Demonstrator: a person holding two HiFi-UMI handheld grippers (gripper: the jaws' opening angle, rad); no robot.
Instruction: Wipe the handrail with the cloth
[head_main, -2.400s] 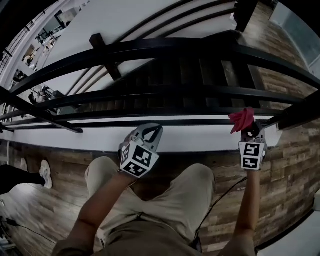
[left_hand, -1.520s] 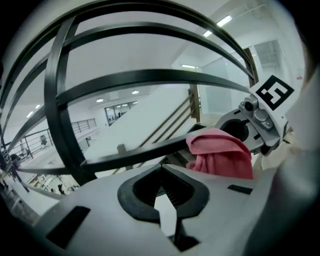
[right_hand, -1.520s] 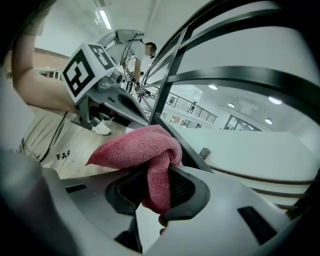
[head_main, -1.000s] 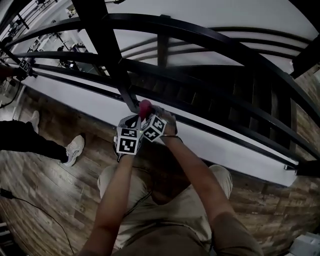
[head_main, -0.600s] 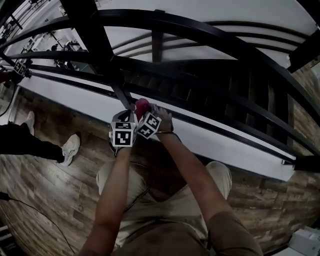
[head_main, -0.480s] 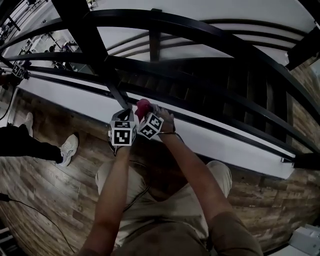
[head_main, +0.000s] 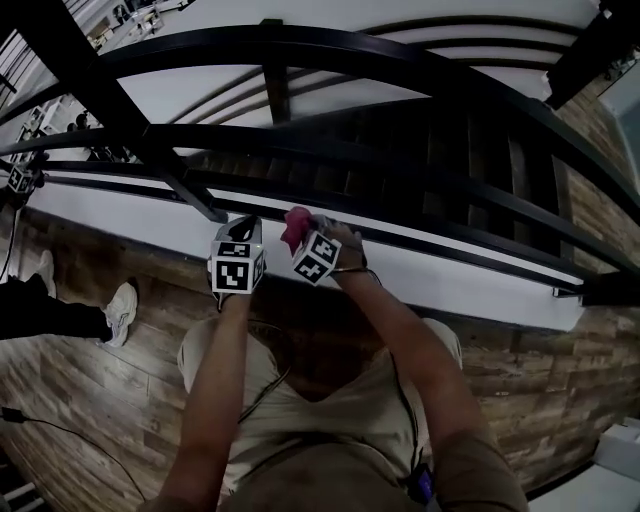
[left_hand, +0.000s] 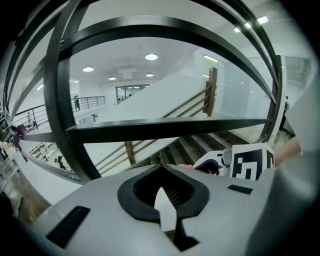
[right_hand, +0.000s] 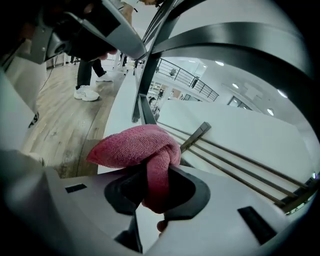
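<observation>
Our right tongs (right_hand: 156, 186) pinched a red cloth (right_hand: 141, 150), its bunched end bulging over their tips. Our left tongs (left_hand: 160, 169) were pressed together on nothing.

In the head view both tongs pointed at the foot of the black railing, side by side, and the cloth sat against its lowest bar (head_main: 440, 240); we could not tell whether it touched. The handrail (head_main: 420, 68) arched well above it.

The only print we could make out was the black-and-white square pattern on each marker cube (head_main: 318, 258); it spelled no words.

The head view alone showed our forearms, our beige trousers and the wooden floor (head_main: 70, 380), with another person's white shoe (head_main: 118, 308) at the left.

The left tongs' view alone showed the stairs (left_hand: 197, 147) through the bars, round ceiling lights (left_hand: 151, 57), and the right tongs' cube at its right edge.

The right tongs' view alone showed the cloth's weave up close and how it was gripped, with a person's legs standing on the floor beyond.
</observation>
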